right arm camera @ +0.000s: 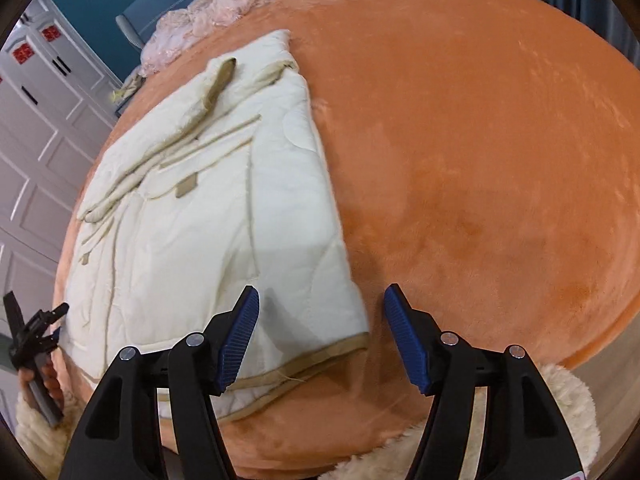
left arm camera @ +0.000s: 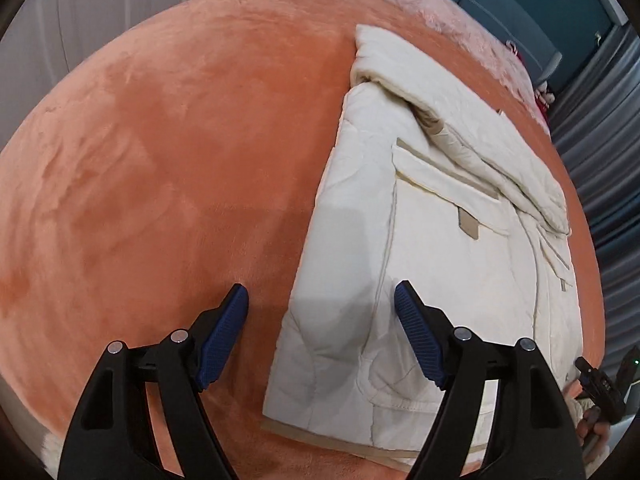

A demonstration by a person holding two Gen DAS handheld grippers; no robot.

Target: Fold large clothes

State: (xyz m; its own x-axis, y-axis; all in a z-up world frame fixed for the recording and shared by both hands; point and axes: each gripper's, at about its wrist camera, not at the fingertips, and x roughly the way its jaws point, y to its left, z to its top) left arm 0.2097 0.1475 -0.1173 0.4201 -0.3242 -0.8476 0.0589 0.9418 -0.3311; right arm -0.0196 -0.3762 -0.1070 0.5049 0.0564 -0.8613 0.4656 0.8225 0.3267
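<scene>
A cream quilted coat [left arm camera: 432, 216] with tan trim lies flat on an orange plush bedspread [left arm camera: 160, 160], sleeves folded over its front. My left gripper [left arm camera: 322, 304] is open and empty, hovering above the coat's near left hem corner. In the right wrist view the coat [right arm camera: 208, 216] lies at left. My right gripper [right arm camera: 322, 306] is open and empty above its near right hem corner [right arm camera: 352, 340]. The other gripper shows at each view's edge: the right gripper in the left wrist view [left arm camera: 600, 380], the left gripper in the right wrist view [right arm camera: 36, 332].
The orange bedspread [right arm camera: 480, 160] stretches wide beside the coat. A pink fluffy blanket [left arm camera: 440, 4] lies at the bed's far end. White cabinet doors [right arm camera: 36, 128] stand at left, grey curtains [left arm camera: 600, 160] at right. A cream fluffy rug [right arm camera: 568, 400] lies near the bed's front edge.
</scene>
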